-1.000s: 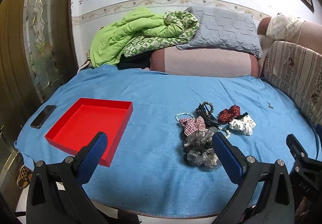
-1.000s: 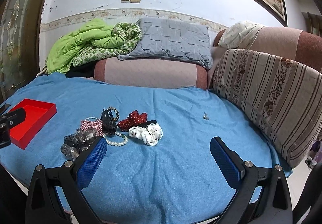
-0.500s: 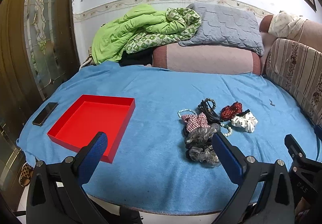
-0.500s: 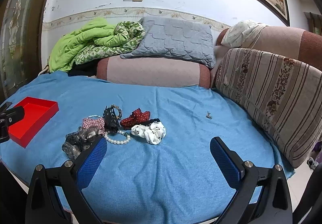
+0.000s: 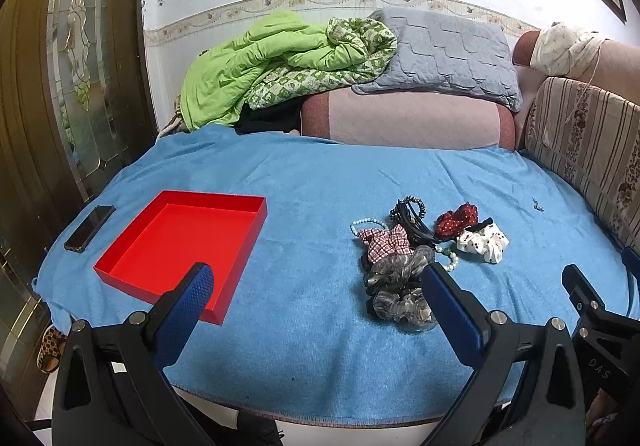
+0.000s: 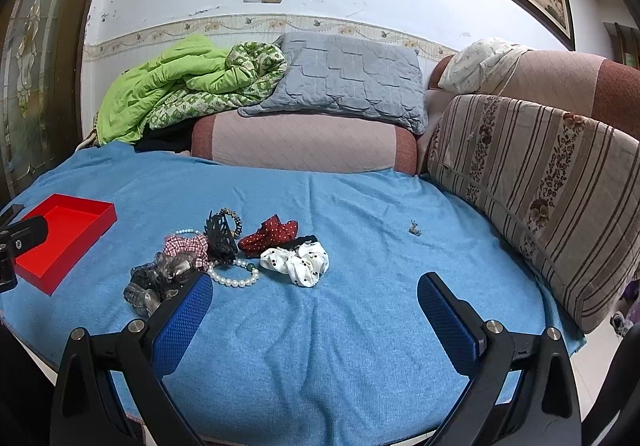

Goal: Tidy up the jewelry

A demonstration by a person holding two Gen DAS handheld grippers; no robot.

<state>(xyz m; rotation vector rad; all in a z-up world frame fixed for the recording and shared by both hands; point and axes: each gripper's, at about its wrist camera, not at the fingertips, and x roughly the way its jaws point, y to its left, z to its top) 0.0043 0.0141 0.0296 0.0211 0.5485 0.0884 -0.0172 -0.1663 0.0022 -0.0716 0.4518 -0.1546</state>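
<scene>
An empty red tray (image 5: 256, 205) (image 6: 102, 221) lies on the blue cloth (image 5: 320, 185), left of a heap of accessories. The heap holds grey scrunchies (image 5: 400, 286) (image 6: 160, 278), a checked scrunchie (image 5: 384, 242) (image 6: 188, 246), a black claw clip (image 5: 412, 221) (image 6: 220, 238), a red dotted scrunchie (image 5: 456, 219) (image 6: 270, 236), a white dotted scrunchie (image 5: 484, 242) (image 6: 298, 262) and a pearl bracelet (image 6: 234, 278). My left gripper (image 5: 316, 290) hovers open near the table's front, between tray and heap. My right gripper (image 6: 314, 298) is open in front of the white scrunchie, holding nothing.
A phone (image 5: 90, 228) lies at the cloth's left edge beside the tray. A tiny trinket (image 6: 415, 230) sits alone to the right. Sofa cushions (image 6: 540, 185), a grey pillow (image 6: 352, 73) and a green quilt (image 6: 180, 85) border the far and right sides.
Both grippers have risen and moved forward slightly, so tray and heap sit a little lower in view. Nothing on the cloth has moved; both stay open.
</scene>
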